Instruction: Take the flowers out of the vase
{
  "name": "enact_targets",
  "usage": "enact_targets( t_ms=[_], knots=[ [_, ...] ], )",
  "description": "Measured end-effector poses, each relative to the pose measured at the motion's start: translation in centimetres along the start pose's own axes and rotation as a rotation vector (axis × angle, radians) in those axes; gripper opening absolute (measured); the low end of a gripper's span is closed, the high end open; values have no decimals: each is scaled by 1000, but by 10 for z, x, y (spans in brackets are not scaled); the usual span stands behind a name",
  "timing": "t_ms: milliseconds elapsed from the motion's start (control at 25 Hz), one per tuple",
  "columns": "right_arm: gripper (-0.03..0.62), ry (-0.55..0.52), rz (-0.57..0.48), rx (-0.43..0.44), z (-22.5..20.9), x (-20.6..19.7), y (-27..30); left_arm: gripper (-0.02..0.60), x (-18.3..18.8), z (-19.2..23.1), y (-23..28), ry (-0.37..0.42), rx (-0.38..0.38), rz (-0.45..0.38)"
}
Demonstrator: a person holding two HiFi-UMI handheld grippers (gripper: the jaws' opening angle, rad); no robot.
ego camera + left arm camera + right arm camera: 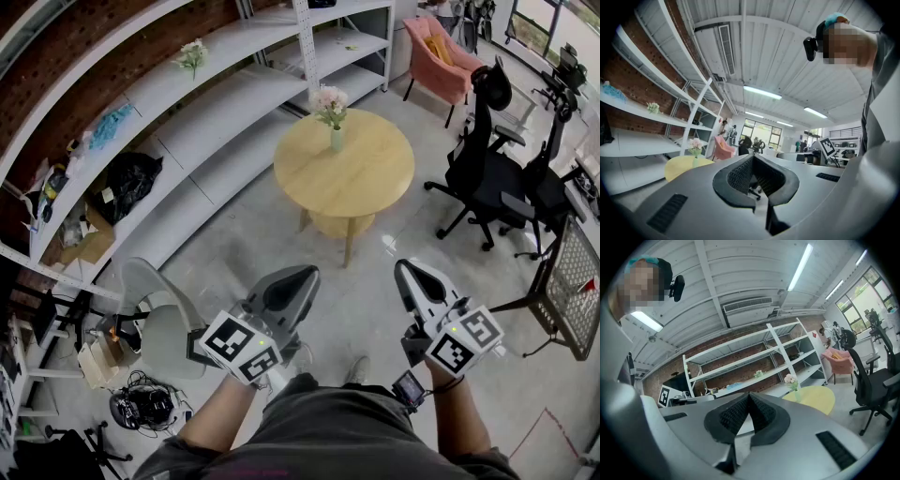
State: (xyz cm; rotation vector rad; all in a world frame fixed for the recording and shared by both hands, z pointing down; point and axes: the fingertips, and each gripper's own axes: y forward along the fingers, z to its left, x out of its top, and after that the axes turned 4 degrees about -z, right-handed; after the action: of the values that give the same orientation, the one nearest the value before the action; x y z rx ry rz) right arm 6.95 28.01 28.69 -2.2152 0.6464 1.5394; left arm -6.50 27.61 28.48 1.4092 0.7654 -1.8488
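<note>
Both tools we hold are shut and empty. In its own view, the left hand-held gripper [752,156] has its jaws meeting at the tips. Its ribbed black pads [740,176] spread apart only toward the camera, and nothing is caught between them. The right hand-held gripper [749,393] looks the same in its view, with tips together, dark textured pads [733,414] forming a narrow V, and nothing held.

In the head view both sit at the bottom of the frame, side by side over the glossy grey floor [244,253] and touching nothing. Their bodies are smooth grey plastic with dark slotted insets. Each carries a white marker cube [241,347] printed with black square patterns.

The flowers [329,100] are a pale pink bunch with green leaves. They stand upright in a small pale green vase [337,139] at upper centre of the head view. The vase rests near the upper left edge of a round bench [375,178] with a light wooden top on a single pedestal, well apart from both grippers.

White metal shelves [187,112] run along a red brick wall at upper left, and a second small bunch of blooms [192,54] sits on one of them. A pink armchair [441,56] stands at upper right, and black office chairs [487,178] fill the right side.
</note>
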Motion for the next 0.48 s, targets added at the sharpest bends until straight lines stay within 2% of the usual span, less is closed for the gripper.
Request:
enact_targets(
  t_ms=[240, 480],
  knots=[
    [11, 14, 25, 5, 4, -9, -11, 9, -6, -10, -9, -2, 13, 14],
    [11, 35, 4, -18, 22, -14, 21, 9, 4, 28, -31, 11, 8, 13]
  ],
)
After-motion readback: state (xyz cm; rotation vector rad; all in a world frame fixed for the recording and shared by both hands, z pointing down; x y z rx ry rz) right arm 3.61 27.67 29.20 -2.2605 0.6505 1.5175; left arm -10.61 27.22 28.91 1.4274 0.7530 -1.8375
